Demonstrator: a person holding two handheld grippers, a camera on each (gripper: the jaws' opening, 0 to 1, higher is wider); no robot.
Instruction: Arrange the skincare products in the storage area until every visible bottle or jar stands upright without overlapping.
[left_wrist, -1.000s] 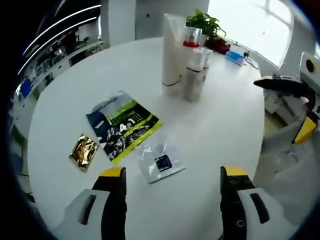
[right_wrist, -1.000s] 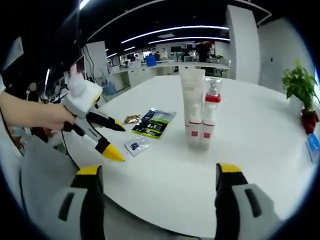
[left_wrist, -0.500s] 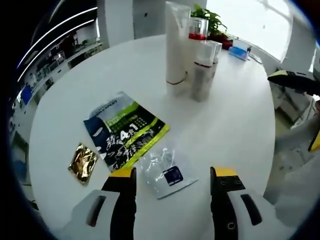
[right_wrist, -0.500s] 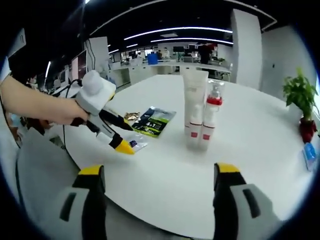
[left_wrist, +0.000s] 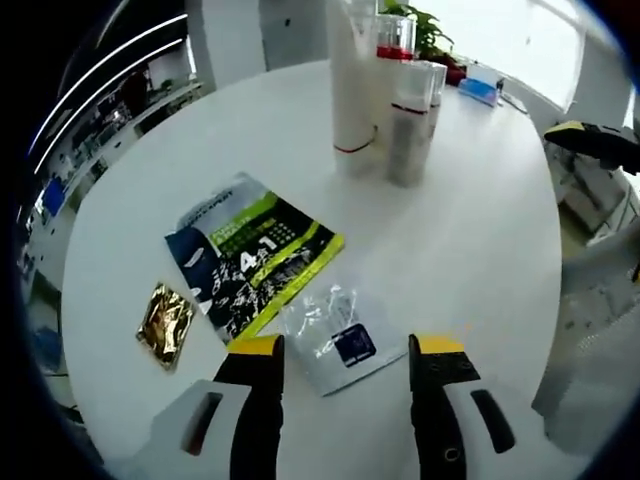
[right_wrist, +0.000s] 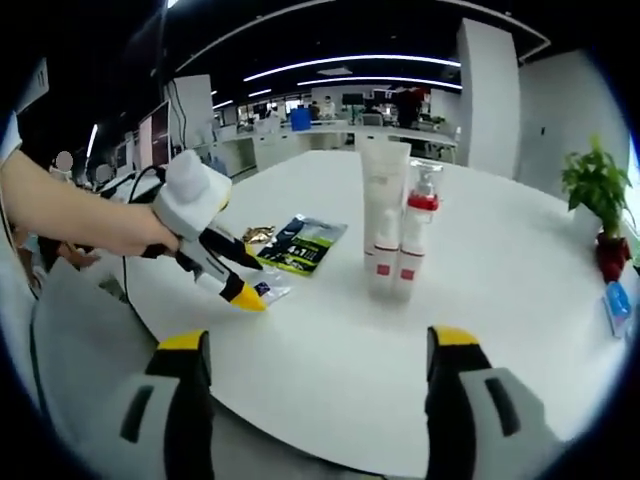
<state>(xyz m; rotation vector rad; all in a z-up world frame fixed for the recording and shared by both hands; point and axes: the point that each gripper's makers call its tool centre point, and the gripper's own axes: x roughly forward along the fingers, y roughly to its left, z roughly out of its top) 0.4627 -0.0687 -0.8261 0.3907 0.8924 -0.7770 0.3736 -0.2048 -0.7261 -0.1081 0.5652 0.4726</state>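
The left hand-held gripper (left_wrist: 342, 350) is open, and its two yellow-tipped jaws stand apart with nothing held. It hangs low over the white round table (left_wrist: 470, 230). Between the jaw tips lies a small clear packet (left_wrist: 336, 338) with a dark blue square on it. The packet lies flat on the table.

Just beside the clear packet is a bigger flat pouch (left_wrist: 250, 255), dark blue and green with white writing. One edge of the pouch touches the clear packet. On the far side of the pouch from the clear packet lies a small gold packet (left_wrist: 165, 322), apart from the pouch.

Farther from the clear packet, a group of skincare bottles stands upright close together. There is a tall white tube (left_wrist: 352, 85), a pump bottle (left_wrist: 394, 50) with a red band, and a shorter white bottle (left_wrist: 410, 125). A green plant (left_wrist: 425, 35) stands behind them.

The right hand-held gripper (right_wrist: 315, 345) is open too, jaws wide apart, holding nothing. It is near the table edge, well apart from the clear packet. In its view a hand (right_wrist: 120, 228) holds the left hand-held gripper over the clear packet.
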